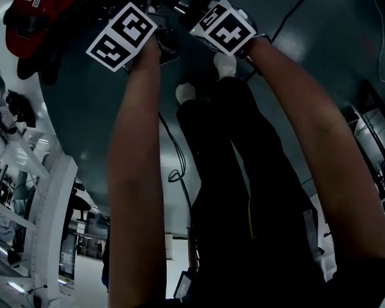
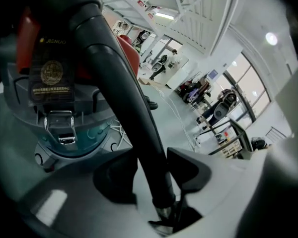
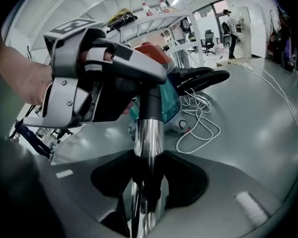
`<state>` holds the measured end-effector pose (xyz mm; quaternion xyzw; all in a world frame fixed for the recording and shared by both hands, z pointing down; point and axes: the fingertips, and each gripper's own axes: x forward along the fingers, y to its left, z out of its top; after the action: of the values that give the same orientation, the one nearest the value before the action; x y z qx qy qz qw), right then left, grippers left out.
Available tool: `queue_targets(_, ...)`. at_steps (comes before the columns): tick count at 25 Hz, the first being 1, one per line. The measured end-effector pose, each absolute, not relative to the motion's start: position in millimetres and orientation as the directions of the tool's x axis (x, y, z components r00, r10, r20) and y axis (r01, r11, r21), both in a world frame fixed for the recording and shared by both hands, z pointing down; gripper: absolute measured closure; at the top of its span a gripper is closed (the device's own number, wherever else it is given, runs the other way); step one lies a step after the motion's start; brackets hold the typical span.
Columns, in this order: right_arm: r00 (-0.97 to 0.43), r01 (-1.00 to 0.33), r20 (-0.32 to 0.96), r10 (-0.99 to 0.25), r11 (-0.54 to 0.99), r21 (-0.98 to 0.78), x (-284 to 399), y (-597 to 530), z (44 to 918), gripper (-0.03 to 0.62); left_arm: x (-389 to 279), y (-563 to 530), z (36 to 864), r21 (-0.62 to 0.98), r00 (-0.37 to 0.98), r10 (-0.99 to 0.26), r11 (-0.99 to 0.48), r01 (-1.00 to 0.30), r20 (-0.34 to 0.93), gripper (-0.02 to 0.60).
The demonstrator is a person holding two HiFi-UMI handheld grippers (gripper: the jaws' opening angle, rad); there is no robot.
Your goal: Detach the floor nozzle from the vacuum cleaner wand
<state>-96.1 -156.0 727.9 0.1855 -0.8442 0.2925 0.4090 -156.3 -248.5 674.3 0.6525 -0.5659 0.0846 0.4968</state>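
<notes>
The chrome wand rises between the pads of my right gripper, which is shut on it. Its top enters a black curved handle tube. My left gripper is shut on that black tube; from the right gripper view it clamps the tube just above the chrome. In the dark head view only the two marker cubes and both forearms show, and the jaws are hidden. The red and teal vacuum canister sits on the floor behind. No floor nozzle shows in any view.
A black ribbed hose leaves the canister, and a white cord lies looped on the grey floor beside it. The person's legs and white shoes stand under the grippers. White racks line the left, and people stand far off.
</notes>
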Motion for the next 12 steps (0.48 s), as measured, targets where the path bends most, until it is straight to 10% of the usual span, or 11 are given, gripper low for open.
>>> queue_targets(12,-0.580,-0.568,0.810,-0.091,0.757,-0.322,-76.7,-147.3,693.3,0.437,-127.4,-240.6,626.4,0.623,0.457,-0.632,0.053,-0.780,0.626,0.397)
